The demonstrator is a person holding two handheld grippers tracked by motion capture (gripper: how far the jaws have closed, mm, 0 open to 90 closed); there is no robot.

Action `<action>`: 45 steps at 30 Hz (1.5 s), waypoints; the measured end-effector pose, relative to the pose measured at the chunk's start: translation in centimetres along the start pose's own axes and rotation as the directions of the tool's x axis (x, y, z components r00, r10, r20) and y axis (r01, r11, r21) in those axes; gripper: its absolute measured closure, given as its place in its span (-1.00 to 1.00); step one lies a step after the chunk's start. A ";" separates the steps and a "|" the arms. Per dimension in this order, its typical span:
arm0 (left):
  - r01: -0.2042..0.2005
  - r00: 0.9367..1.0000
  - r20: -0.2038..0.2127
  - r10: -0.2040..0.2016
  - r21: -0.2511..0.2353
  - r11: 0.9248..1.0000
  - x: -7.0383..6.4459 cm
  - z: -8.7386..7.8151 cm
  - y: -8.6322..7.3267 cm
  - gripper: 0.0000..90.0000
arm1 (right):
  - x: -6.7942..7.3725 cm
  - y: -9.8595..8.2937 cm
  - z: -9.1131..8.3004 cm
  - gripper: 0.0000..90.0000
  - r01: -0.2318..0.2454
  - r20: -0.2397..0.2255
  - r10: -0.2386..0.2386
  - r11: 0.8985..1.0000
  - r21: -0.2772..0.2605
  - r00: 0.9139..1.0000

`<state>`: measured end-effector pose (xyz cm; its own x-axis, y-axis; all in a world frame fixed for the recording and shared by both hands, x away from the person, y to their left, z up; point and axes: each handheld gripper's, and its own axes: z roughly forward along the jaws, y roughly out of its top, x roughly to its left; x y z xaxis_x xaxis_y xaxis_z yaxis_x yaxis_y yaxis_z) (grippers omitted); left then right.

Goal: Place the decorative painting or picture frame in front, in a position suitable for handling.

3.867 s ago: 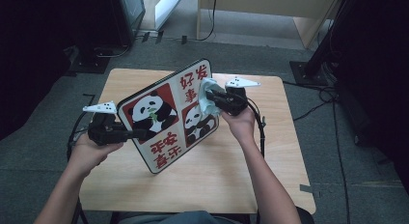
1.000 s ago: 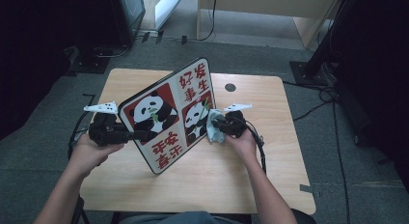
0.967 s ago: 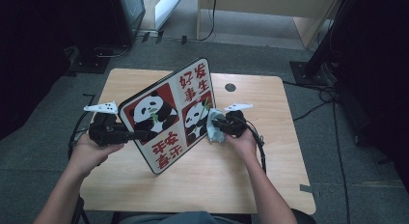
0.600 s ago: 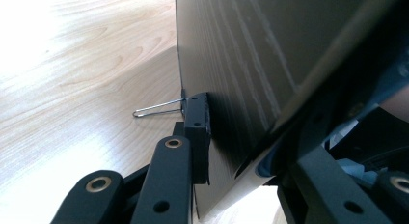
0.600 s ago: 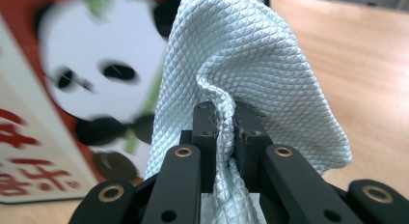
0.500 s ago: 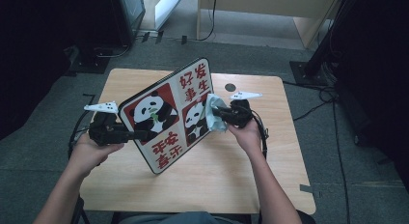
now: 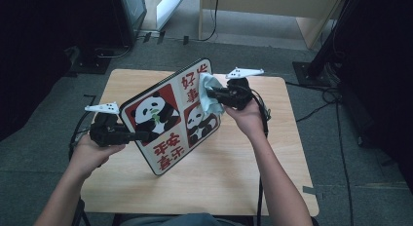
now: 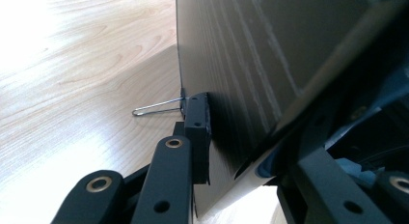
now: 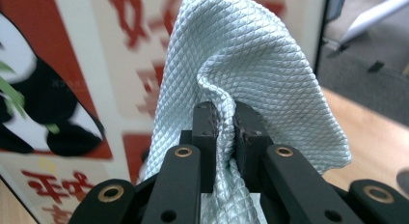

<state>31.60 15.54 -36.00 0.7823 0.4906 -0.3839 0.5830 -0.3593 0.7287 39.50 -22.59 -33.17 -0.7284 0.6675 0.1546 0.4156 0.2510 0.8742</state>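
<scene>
Left gripper (image 7: 146, 135) jaws clamped on tilted panda board (image 7: 170, 114) (lower corner on surface (image 7: 234, 172)), right gripper (image 7: 208, 93) jaws pinching pale cloth (image 9: 241, 79) against board's top.

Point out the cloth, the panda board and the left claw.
cloth (image 9: 251, 64), right gripper view, its quilted middle.
panda board (image 7: 153, 111), high view, the left panda picture.
left claw (image 8: 231, 132), left gripper view, midway between its fingertips, clamped on the board's edge.

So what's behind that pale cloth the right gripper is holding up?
The panda board, held tilted by the left gripper. The cloth, pinched in the right gripper, lies against its upper right part, by the red characters; the print right beneath it is hidden.
</scene>
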 end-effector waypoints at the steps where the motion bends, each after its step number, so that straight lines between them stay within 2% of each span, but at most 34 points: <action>1: 0.001 1.000 0.000 -0.001 0.000 1.000 0.0 0.0 0.0 0.64 | 0.2 0.5 0.0 0.81 0.011 -0.002 -0.011 1.000 -0.005 1.000; 8: 0.002 1.000 0.000 -0.002 -0.002 1.000 0.0 0.0 0.0 0.64 | 1.0 3.4 0.2 0.81 0.050 -0.001 -0.050 0.999 -0.016 0.999; 14: 0.002 1.000 0.000 -0.002 -0.003 1.000 0.0 0.0 0.0 0.64 | 1.4 4.4 0.6 0.80 0.062 -0.005 -0.062 0.998 -0.018 0.998; 28: 0.004 1.000 0.002 -0.004 -0.005 1.000 0.0 0.0 0.0 0.64 | 1.4 3.8 1.7 0.79 0.060 -0.012 -0.060 0.998 -0.010 0.998; 45: 0.002 1.000 0.004 -0.002 -0.003 1.000 -0.1 0.1 -0.1 0.63 | 1.2 2.3 2.1 0.80 0.028 -0.029 -0.028 1.000 -0.010 0.999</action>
<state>31.52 15.48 -36.06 0.7819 0.4882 -0.3876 0.5839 -0.3559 0.7296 40.75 -19.71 -31.91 -0.7551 0.6397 0.1433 0.3896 0.2620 0.8829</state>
